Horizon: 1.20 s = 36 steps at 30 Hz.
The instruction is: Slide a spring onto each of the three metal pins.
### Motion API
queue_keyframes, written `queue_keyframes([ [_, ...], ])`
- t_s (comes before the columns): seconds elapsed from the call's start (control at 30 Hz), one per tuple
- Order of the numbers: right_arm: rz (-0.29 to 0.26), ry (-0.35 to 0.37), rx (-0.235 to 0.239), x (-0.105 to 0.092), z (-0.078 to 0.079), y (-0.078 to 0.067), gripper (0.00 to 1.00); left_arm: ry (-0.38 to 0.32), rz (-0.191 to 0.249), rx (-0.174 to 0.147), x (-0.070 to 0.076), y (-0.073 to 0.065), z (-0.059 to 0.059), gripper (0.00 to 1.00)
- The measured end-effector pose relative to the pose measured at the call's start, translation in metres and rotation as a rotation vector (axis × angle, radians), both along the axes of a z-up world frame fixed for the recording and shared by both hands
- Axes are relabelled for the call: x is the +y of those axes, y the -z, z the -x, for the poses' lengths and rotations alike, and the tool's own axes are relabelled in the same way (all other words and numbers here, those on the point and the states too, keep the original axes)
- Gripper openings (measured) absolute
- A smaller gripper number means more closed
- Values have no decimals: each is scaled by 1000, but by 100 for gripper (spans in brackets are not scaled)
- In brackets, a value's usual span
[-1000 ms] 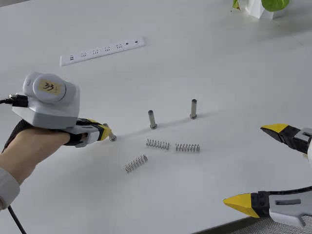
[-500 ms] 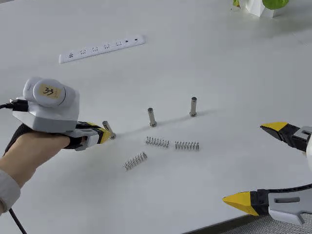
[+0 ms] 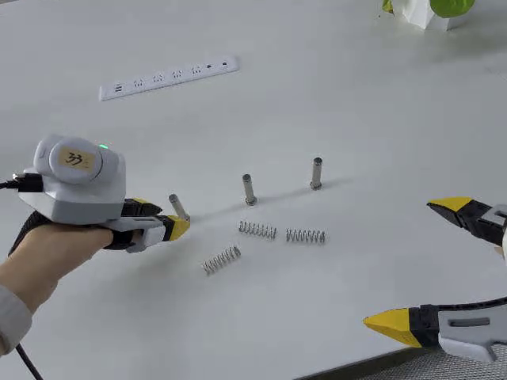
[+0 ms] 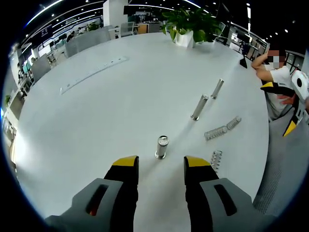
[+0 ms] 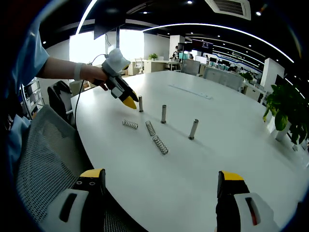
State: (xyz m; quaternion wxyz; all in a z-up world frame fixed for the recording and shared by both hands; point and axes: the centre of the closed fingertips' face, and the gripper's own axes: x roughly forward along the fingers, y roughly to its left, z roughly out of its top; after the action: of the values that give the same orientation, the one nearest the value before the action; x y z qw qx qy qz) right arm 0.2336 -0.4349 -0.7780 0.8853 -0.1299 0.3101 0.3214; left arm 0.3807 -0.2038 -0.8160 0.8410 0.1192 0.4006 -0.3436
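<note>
Left claw [image 4: 161, 163] parted, polished cylindrical steel pin [image 4: 161, 146] just ahead; right claw [image 5: 161, 181] gapes wide at the near edge of the smooth white counter [image 3: 317, 95].

A yellow label [image 3: 77, 159] on top of the left gripper [image 3: 179, 227] reads 33.

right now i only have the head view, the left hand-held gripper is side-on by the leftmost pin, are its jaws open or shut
Observer: Open. The left gripper view shows the left hand-held gripper with a clear gap between its two jaws.
Operator: ok is the pin gripped yet
Observer: No. In that view the leftmost pin stands at the mouth of the gap, roughly centred, with bare table showing between it and each jaw.
</note>
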Motion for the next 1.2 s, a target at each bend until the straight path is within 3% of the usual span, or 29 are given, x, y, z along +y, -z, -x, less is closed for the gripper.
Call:
queue_keyframes([
  [0.2, 7, -9, -5, -1, -4, 0, 97, -11, 56, -20, -1, -4, 3, 52],
  [0.37, 17, -15, -9, -2, -7, 0, 98, 2, 79, -36, -4, -7, 6, 66],
  [0.63, 16, -29, -10, -1, -11, -1, 99, 21, 109, -86, -9, -14, 8, 98],
  [0.8, 9, -26, -12, -2, -15, -2, 99, 29, 110, -96, -7, -16, 10, 99],
  [0.93, 10, -29, -16, -2, -18, -4, 99, 45, 126, -135, -9, -21, 14, 99],
  [1.03, 7, -30, -19, -1, -20, -6, 99, 28, 119, -137, -5, -20, 18, 99],
  [1.07, 3, -30, -18, -1, -21, -6, 99, 33, 124, -153, -4, -22, 19, 99],
  [1.17, 5, -35, -19, -1, -22, -7, 99, 27, 139, -157, -3, -24, 23, 99],
  [1.2, 6, -37, -20, -1, -23, -7, 99, 29, 148, -172, -3, -26, 25, 99],
])
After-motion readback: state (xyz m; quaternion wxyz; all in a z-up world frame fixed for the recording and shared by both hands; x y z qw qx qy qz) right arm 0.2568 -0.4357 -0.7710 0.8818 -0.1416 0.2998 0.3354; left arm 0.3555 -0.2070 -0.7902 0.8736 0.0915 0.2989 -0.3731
